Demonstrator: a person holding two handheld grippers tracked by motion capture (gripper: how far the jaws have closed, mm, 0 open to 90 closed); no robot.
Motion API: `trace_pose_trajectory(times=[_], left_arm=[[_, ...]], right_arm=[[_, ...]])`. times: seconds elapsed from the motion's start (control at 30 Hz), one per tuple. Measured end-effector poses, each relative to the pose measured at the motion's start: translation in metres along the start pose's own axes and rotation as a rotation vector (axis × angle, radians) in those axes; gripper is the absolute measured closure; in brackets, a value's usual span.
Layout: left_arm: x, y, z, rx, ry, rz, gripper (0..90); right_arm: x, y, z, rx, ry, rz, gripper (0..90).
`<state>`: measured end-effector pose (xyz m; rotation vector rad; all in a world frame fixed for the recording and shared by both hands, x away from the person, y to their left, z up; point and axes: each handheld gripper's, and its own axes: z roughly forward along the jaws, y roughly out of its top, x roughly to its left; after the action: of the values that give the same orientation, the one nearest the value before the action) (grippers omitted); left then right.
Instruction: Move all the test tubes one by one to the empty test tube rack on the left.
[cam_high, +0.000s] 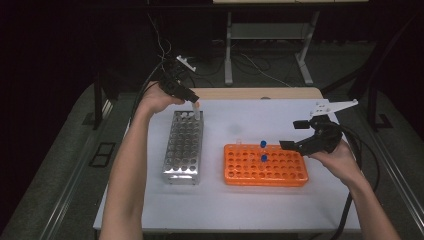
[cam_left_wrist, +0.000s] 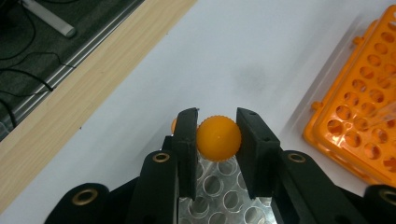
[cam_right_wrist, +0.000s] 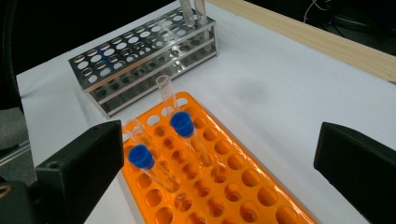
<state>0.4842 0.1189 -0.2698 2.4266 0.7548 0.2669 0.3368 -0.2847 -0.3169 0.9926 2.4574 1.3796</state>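
The left gripper (cam_left_wrist: 217, 140) is clamped on an orange-capped tube (cam_left_wrist: 218, 138), held over the far end of the metal rack (cam_high: 183, 150), which stands near the desk's (cam_high: 240, 210) left edge. The right gripper (cam_high: 299, 135) hangs with jaws spread wide and nothing between them, above the right end of the orange rack (cam_high: 265, 172) (two blue-capped tubes (cam_right_wrist: 182, 125) stand in it, toward its far edge). Bare white desk lies between the two racks and along the near edge.

Shiny perforated metal rack (cam_high: 183, 147), glossy orange plastic rack (cam_high: 265, 166) (ridged orange cap (cam_left_wrist: 218, 138))
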Motion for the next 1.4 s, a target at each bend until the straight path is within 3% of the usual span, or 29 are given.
trace_pose_trajectory(times=[0.37,0.73,1.03,1.4], left_arm=[[0.002,-0.008,0.016,0.007,-0.005,0.001,68.8],[0.003,-0.019,0.032,0.018,-0.017,-0.006,68.7],[0.002,-0.022,0.033,0.004,-0.033,-0.025,67.2],[-0.002,-0.022,0.023,0.000,-0.051,-0.050,53.7]], right_arm=[[-0.009,-0.018,-0.006,-0.011,0.002,0.039,1.2],[-0.011,-0.029,0.001,0.006,0.004,0.047,1.2],[-0.010,-0.036,0.012,0.042,0.014,0.037,1.2],[-0.009,-0.041,0.027,0.085,0.020,0.023,1.3]])
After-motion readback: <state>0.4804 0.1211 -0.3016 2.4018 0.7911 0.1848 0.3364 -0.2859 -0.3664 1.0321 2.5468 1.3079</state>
